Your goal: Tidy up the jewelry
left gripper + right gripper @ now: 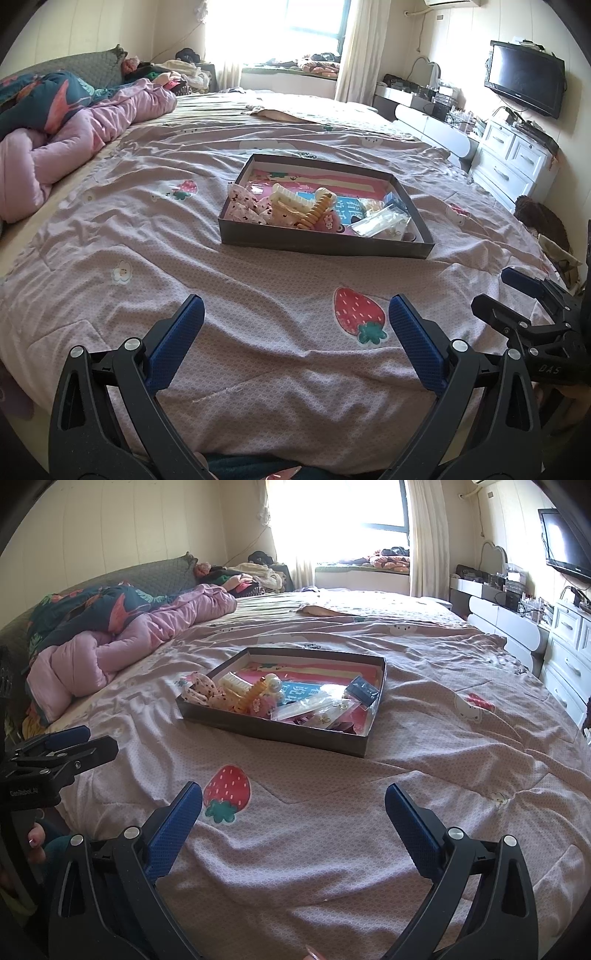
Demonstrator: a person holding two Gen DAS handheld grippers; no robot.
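A shallow dark box (321, 244) (273, 731) sits on the pink bedspread ahead of both grippers. It holds hair clips (291, 203) (236, 686), a yellow claw clip (317, 212) (255, 698), a floral scrunchie (243, 206) (201, 688) and clear bags of small jewelry (380, 221) (317, 707). My left gripper (295, 314) is open and empty, low over the bed, well short of the box. My right gripper (293, 797) is open and empty, also short of the box. Each gripper shows at the edge of the other's view: the right one (517, 291), the left one (70, 742).
A bunched pink quilt (85, 136) (122, 638) lies at the left of the bed. White drawers (513, 158) and a wall television (524, 81) stand at the right. A strawberry print (356, 310) (227, 784) marks the bedspread near the grippers.
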